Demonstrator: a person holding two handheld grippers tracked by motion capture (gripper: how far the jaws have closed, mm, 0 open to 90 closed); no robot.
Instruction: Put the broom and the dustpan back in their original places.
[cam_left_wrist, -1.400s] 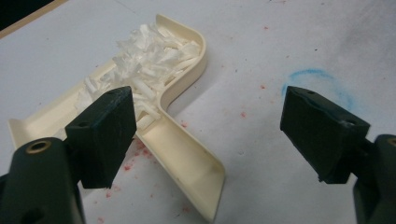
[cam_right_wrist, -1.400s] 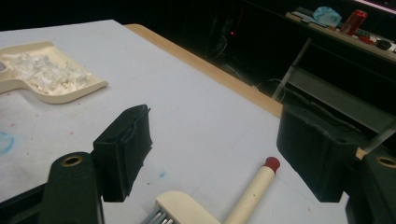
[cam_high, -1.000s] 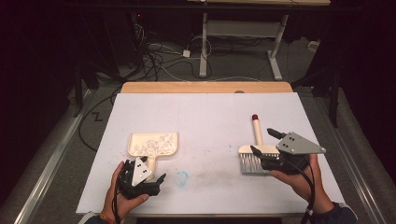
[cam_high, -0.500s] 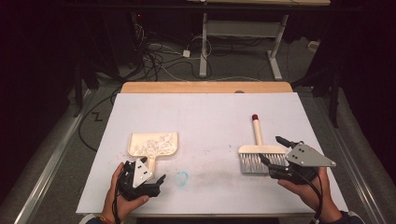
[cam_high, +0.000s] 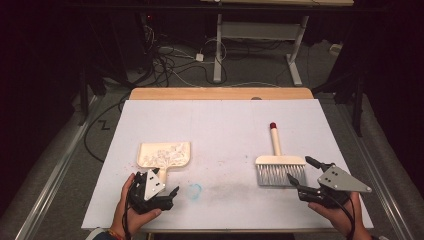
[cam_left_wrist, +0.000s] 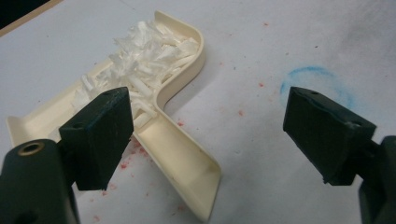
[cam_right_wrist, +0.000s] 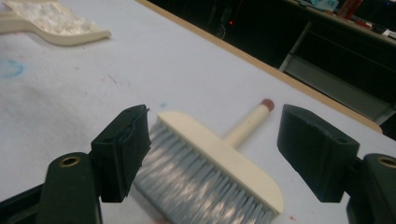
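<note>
A cream dustpan (cam_high: 164, 154) holding white shreds (cam_left_wrist: 144, 51) lies left of centre on the white table (cam_high: 220, 125). My left gripper (cam_high: 156, 182) is open just behind the dustpan's handle (cam_left_wrist: 182, 158), which points in between the jaws without touching them. A cream hand brush (cam_high: 279, 167) with grey bristles and a red-tipped handle lies flat at the right. My right gripper (cam_high: 299, 169) is open at the bristle end's right corner, and in the right gripper view the brush (cam_right_wrist: 219, 163) lies ahead between the spread jaws of the right gripper (cam_right_wrist: 215, 140), apart from them.
A blue circle mark (cam_high: 194, 190) and red specks lie on the table between the dustpan and brush. The near table edge runs just under both hands. A wooden strip (cam_high: 220, 93) borders the far edge, with cables and a desk frame on the floor beyond.
My right gripper has drawn back from over the brush head, toward the right and the near edge. The brush, dustpan and left gripper have stayed put.
</note>
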